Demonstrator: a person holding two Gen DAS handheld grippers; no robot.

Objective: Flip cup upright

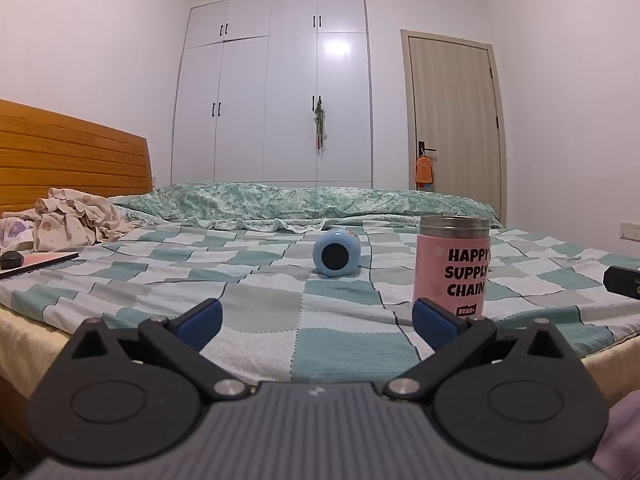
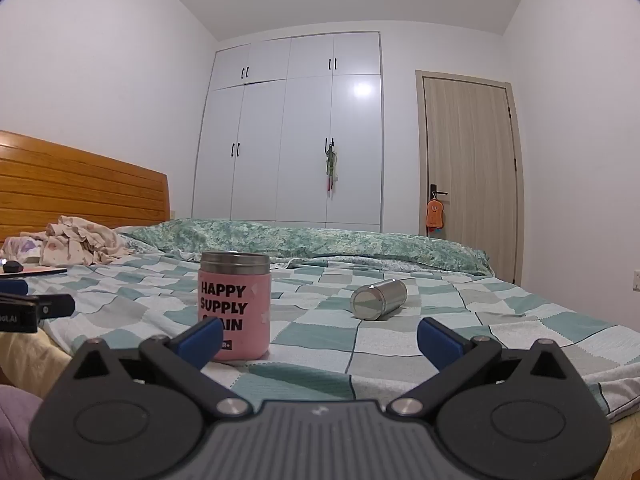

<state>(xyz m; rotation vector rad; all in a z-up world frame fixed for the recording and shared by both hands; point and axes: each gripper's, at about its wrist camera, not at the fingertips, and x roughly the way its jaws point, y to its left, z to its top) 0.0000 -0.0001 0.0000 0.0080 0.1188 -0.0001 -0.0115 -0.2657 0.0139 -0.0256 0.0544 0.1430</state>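
A pink cup [image 1: 452, 270] marked "HAPPY SUPPLY CHAIN" stands upright on the checked bed cover [image 1: 280, 320], just beyond my left gripper's right finger. It also shows in the right wrist view [image 2: 235, 304], beyond the right gripper's left finger. A light blue cup [image 1: 336, 253] lies on its side further back in the left wrist view. A steel cup [image 2: 378, 299] lies on its side in the right wrist view. My left gripper [image 1: 316, 320] is open and empty near the bed's front edge. My right gripper [image 2: 318, 338] is open and empty.
Crumpled clothes [image 1: 76, 220] and a flat pink item with a black object [image 1: 36, 261] lie at the left by the wooden headboard [image 1: 72, 156]. A rolled green quilt [image 1: 320, 202] runs along the far side. White wardrobe [image 1: 276, 92] and door [image 1: 456, 120] stand behind.
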